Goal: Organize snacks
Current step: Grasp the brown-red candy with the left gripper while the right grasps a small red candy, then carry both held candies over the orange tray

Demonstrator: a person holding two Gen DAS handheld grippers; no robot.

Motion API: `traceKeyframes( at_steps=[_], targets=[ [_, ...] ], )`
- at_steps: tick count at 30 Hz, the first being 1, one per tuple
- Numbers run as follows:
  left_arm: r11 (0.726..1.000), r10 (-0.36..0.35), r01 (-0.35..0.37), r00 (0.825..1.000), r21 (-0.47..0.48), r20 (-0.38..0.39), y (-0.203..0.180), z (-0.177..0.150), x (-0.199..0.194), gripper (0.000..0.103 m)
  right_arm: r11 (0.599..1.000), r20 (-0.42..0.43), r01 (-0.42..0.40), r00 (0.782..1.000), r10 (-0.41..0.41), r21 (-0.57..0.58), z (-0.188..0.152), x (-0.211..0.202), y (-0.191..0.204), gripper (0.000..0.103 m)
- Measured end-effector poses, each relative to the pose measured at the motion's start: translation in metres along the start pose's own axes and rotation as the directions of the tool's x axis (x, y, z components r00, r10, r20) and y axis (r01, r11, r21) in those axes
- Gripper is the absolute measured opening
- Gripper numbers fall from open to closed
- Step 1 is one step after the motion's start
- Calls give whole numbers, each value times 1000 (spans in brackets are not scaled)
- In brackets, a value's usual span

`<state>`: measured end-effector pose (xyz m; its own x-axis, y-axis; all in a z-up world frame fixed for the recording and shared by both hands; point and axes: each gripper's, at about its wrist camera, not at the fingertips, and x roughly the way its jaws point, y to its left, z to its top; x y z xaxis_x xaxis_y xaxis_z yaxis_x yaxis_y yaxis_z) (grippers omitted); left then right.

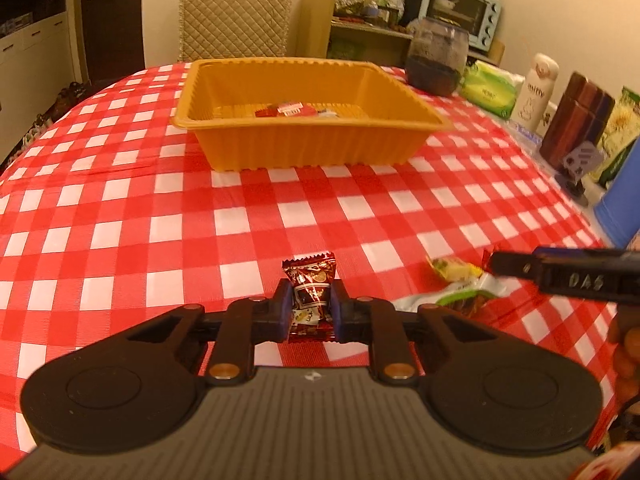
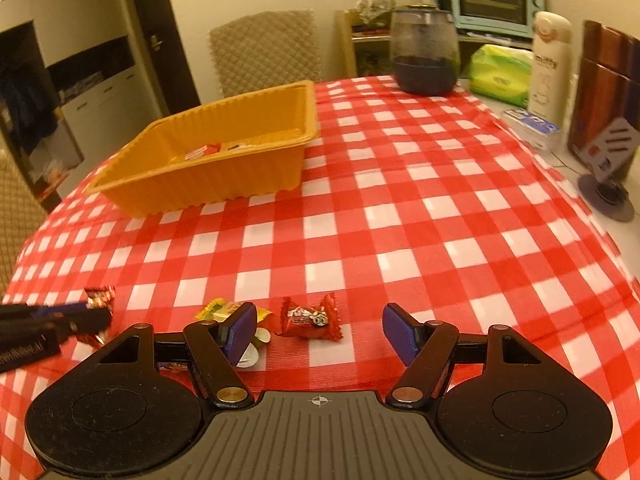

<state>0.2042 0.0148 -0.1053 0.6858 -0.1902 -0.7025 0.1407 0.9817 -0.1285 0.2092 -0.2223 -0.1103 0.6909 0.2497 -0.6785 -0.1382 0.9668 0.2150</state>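
Note:
My left gripper [image 1: 310,312] is shut on a dark brown candy wrapper [image 1: 310,284], held low over the checked tablecloth. An orange plastic tray [image 1: 308,148] stands farther back with a few red packets [image 1: 286,110] inside. My right gripper [image 2: 320,332] is open, its blue pads on either side of a red candy [image 2: 310,318] lying on the cloth. A yellow-green candy [image 2: 220,309] lies just left of it. The left gripper also shows at the left edge of the right wrist view [image 2: 52,320]. The tray shows there too [image 2: 208,176].
A dark jar [image 2: 424,56], green tissue pack [image 2: 500,72], white bottle [image 2: 550,64], brown wooden box [image 2: 608,96] and a small stand [image 2: 608,184] line the table's right side. A green-white packet [image 1: 460,300] lies beside the left gripper. A quilted chair [image 1: 234,18] stands behind the table.

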Motion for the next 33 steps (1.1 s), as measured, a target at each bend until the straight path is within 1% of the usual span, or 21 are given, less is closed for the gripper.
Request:
traceKeyframes(
  at_steps=[2, 4, 5, 11, 13, 14, 15, 18, 23, 27, 33],
  targets=[
    [1000, -2, 2, 1000, -7, 4, 1, 1, -1, 18, 1000, -8, -1, 1000, 1, 0, -1, 4, 0, 70],
    [1000, -8, 8, 1000, -12, 4, 1, 2, 0, 18, 1000, -18, -4, 1000, 4, -7, -1, 9, 1, 61],
    [1000, -12, 12, 1000, -14, 3, 1, 2, 0, 18, 1000, -23, -4, 1000, 3, -10, -1, 11, 2, 55],
    [1000, -26, 26, 1000, -16, 0, -1, 2, 2, 18, 1000, -36, -3, 999, 2, -24, 0, 19, 6, 42],
    [999, -27, 27, 1000, -19, -1, 0, 2, 2, 18, 999, -34, 11, 999, -12, -34, 0, 20, 8, 38],
    [999, -27, 27, 1000, -20, -1, 0, 2, 2, 18, 999, -35, 13, 999, -15, -33, 0, 20, 8, 31],
    [999, -27, 26, 1000, -21, -1, 0, 2, 2, 18, 1000, -36, 10, 999, -11, -26, 0, 19, 8, 25],
    [999, -28, 28, 1000, -21, 0, 0, 3, 1, 18, 1000, -29, 22, 999, -22, -16, 1, 16, 9, 25],
    [999, -29, 29, 999, -22, 14, -1, 5, -4, 18, 999, 13, 29, 999, -29, -15, 7, 4, 12, 24],
    [999, -30, 31, 999, -23, 28, -2, 9, -9, 18, 1000, 44, 5, 999, -4, -21, 12, -6, 19, 24],
    [999, -25, 26, 999, -30, 37, -1, 11, -13, 18, 998, 55, -28, 998, 31, -51, 14, -10, 33, 24]
  ],
)
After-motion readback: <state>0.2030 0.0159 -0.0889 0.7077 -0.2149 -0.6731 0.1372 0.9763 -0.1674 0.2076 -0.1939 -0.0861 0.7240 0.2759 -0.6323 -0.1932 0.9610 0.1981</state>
